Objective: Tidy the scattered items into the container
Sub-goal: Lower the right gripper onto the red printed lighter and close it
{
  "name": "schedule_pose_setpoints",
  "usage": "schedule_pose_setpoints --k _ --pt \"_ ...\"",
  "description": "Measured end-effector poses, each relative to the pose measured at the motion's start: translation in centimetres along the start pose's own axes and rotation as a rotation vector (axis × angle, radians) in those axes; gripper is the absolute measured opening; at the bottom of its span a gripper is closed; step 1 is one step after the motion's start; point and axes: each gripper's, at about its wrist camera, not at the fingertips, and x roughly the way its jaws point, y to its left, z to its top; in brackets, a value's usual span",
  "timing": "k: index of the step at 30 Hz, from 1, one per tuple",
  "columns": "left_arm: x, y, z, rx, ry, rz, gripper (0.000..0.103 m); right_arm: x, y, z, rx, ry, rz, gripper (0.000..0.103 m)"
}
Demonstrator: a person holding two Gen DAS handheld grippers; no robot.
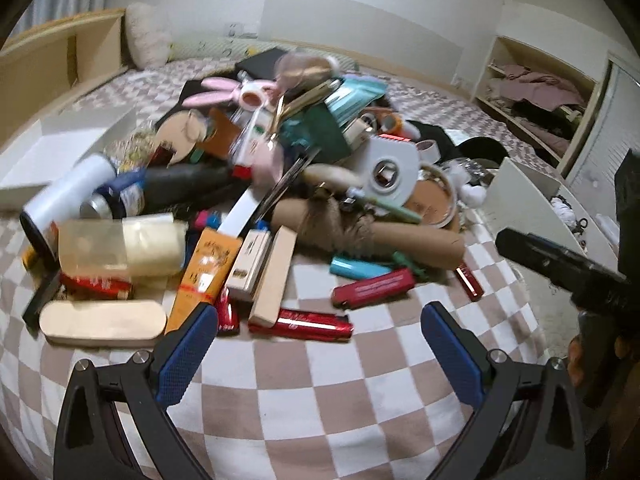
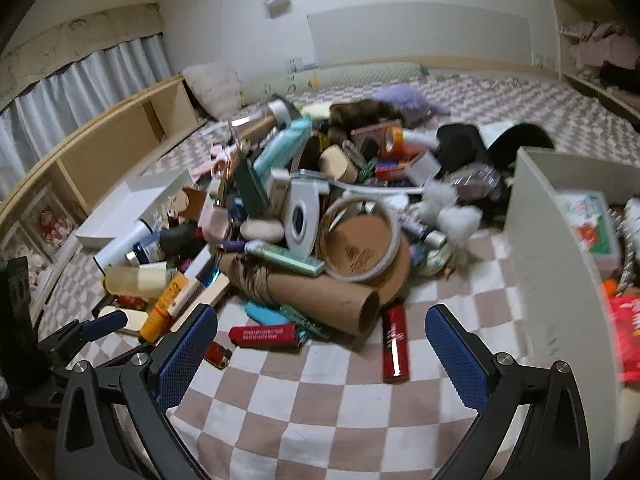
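Beside the white container (image 2: 560, 240), a red lighter (image 2: 395, 344) is seen lengthwise ahead of the spread, empty right gripper (image 2: 322, 356); the left gripper (image 1: 318, 354) is likewise spread.

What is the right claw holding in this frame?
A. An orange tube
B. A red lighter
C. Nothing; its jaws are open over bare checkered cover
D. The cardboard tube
C. The right claw is spread wide with only the checkered cover between its blue pads; the nearest red lighter lies apart, ahead on the cover.
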Motion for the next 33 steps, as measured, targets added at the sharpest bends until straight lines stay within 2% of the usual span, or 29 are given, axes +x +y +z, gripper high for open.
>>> schedule_pose_setpoints --k 11,23,28,31,33 --pt "0.5 2.7 -1.5 -0.055 0.039 0.102 0.102 5.0 2.3 -3.1 -0.054 0.115 -0.018 0.103" --pt "0.3 5.4 -2.3 -0.098 0.053 0.224 0.102 8.4 6.9 -3.2 -0.127 0.111 -0.057 0.103" --pt "0.2 6.5 -2.1 -0.141 0.061 0.204 0.102 10.7 7.6 -3.4 -0.128 0.146 -0.109 0.103" --pt "0.1 6.6 -2.0 -0.147 0.062 0.197 0.102 11.1 7.6 -3.6 -0.130 0.134 -0.136 0.103" --pt "0.1 6.5 -2.0 -0.144 0.061 0.192 0.102 11.2 7.3 -3.7 -0.122 0.134 -0.145 0.096"
